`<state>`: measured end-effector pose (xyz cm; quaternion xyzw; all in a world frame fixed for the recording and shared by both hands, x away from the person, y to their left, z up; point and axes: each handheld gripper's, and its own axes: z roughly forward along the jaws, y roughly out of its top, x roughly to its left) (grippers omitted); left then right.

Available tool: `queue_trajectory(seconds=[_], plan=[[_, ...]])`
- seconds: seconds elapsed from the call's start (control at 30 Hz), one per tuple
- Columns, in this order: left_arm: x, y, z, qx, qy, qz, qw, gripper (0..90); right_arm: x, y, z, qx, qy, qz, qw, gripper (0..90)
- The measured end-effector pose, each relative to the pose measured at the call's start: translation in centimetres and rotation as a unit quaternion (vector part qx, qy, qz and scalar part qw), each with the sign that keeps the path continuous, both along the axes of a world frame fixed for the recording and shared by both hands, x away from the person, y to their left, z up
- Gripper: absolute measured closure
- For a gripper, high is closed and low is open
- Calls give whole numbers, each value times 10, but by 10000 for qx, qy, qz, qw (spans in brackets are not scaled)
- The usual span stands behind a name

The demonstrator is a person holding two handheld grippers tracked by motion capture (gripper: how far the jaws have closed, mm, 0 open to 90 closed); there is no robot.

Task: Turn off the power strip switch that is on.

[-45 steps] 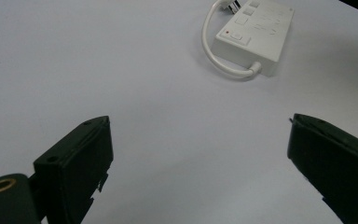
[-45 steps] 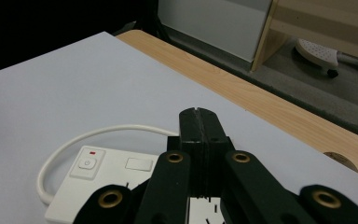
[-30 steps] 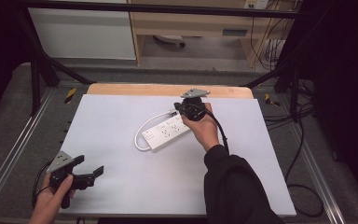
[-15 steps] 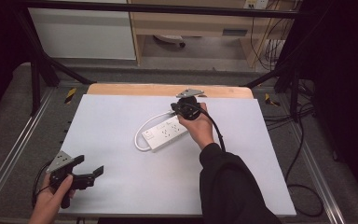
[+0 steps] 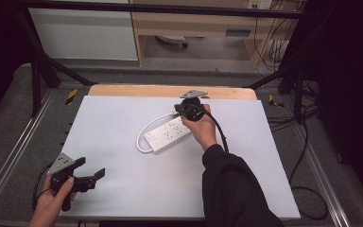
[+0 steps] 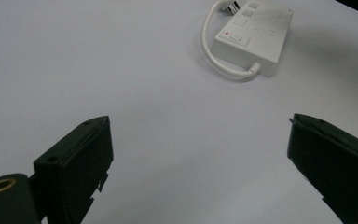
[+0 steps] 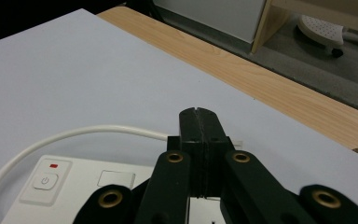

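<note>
A white power strip [image 5: 167, 134] lies near the middle of the white table top [image 5: 123, 189], its white cable [image 5: 143, 134] looping off its near-left end and back toward the far end. My right gripper [image 5: 177, 111] hangs over the strip's far end, jaws shut. In the right gripper view the shut jaw tips [image 7: 198, 113] sit just past the strip [image 7: 74, 186], where the cable [image 7: 74, 133] runs in behind them; nothing shows between them. My left gripper [image 5: 90, 167] is held at the near left corner, open and empty. The left gripper view [image 6: 198, 140] shows the strip [image 6: 256, 32] far ahead.
A wooden strip [image 5: 170, 91] edges the table's far side, with a cabinet [image 5: 85, 33] and shelf beyond. Metal rails [image 5: 9, 156] run along both sides. Dark cables [image 5: 307, 156] trail on the floor at the right.
My right gripper has shifted slightly left over the strip's far end. The left gripper has stayed put and open.
</note>
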<state>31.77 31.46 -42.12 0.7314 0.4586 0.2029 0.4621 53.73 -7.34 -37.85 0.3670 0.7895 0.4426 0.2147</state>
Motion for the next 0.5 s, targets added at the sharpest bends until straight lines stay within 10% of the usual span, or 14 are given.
queue_trajectory(seconds=[0.5], plan=[[0, 0, 0, -2, 18, 7, 10000, 70, 7, 2, -12, -99, 135, -73, 9998, 900]])
